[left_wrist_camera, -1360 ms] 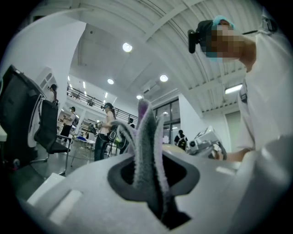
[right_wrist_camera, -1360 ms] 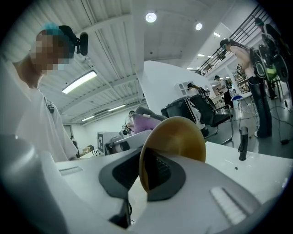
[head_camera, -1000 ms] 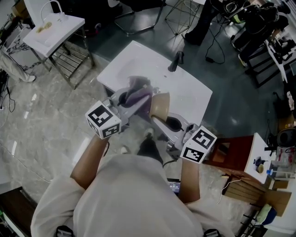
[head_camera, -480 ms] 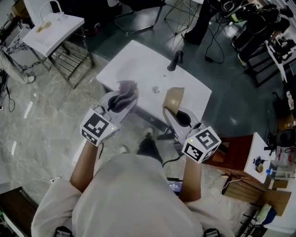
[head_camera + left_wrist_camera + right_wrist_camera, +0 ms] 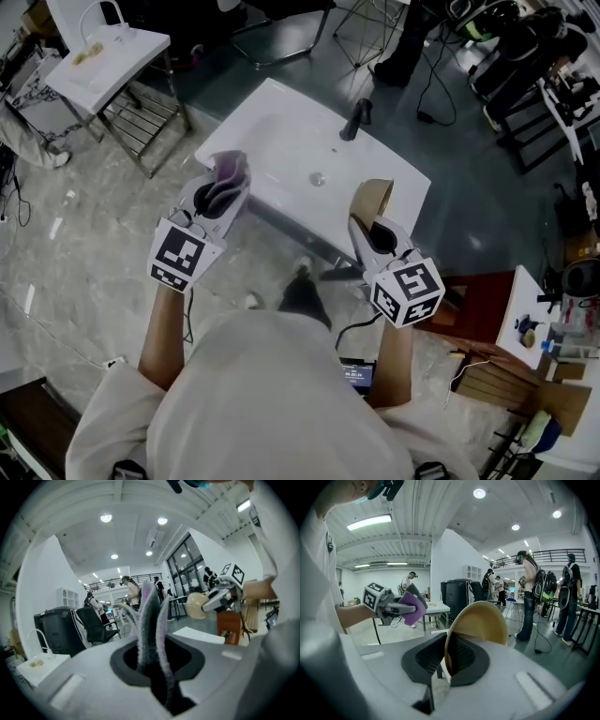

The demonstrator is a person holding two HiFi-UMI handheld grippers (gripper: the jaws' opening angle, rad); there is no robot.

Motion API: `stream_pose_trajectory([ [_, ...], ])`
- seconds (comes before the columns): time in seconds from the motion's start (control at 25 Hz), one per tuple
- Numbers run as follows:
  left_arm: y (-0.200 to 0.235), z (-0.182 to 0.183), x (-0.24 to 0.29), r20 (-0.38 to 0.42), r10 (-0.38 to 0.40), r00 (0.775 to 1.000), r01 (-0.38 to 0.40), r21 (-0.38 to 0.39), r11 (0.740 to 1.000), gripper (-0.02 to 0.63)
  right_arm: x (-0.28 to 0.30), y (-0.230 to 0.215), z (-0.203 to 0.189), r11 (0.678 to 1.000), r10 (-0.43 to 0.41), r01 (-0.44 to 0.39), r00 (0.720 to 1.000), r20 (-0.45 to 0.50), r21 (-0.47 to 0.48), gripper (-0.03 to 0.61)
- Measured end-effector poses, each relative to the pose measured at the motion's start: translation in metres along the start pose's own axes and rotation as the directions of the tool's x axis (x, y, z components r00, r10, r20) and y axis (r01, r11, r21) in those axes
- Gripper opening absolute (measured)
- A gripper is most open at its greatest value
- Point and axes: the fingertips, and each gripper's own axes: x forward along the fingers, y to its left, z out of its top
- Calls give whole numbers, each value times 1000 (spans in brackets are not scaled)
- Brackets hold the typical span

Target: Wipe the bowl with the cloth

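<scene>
Head view looks down on a smooth white basin [image 5: 281,141] with a dark faucet [image 5: 354,120] at its far side. Over the basin's near-left edge, the left gripper [image 5: 223,186] has its jaws pressed onto a fuzzy purple cloth [image 5: 228,167], whose soft folds stand up in ridges from between them. Over the basin's near-right edge, the right gripper [image 5: 372,217] pinches the thin rim of a round, matte tan bowl [image 5: 368,194]. The bowl is tipped on edge, with one jaw inside its wall and one outside. Cloth and bowl are well apart.
</scene>
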Motion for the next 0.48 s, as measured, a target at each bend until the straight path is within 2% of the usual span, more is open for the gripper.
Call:
stream_pose_trajectory([
  [0.12, 0, -3, 2, -11, -4, 1000, 4, 7, 1000, 66, 2, -3, -6, 1000, -15, 14, 1000, -26, -16, 18],
  [0.48, -9, -12, 16, -39, -43, 998, 44, 21, 999, 66, -1, -13, -23, 999, -28, 29, 998, -63, 16, 18],
])
